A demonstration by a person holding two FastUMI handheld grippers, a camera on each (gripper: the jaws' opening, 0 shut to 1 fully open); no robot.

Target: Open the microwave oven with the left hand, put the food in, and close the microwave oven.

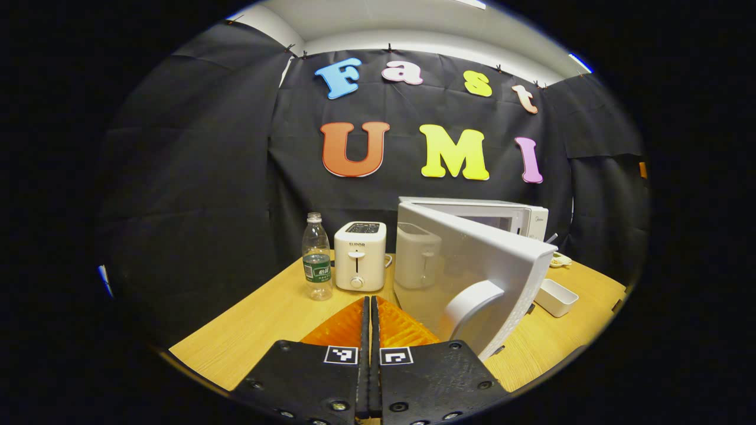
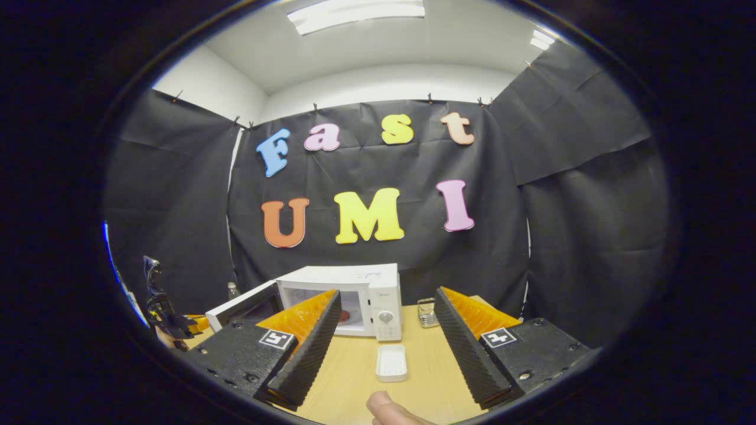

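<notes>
A white microwave oven [image 2: 354, 298] stands at the back of a wooden table [image 2: 354, 378], its door [image 1: 472, 277] swung partly open toward the left gripper [image 1: 370, 330], whose jaws are pressed together on nothing, just beside the door's curved handle [image 1: 469, 304]. Something dark red sits inside the oven, too small to identify. Left of the door stand a toaster [image 1: 360, 255] and a water bottle [image 1: 316, 258]. A small white tray [image 2: 391, 362] lies on open tabletop before the oven, between the right gripper's [image 2: 384, 336] wide-spread jaws. Black cloth walls enclose the table.
</notes>
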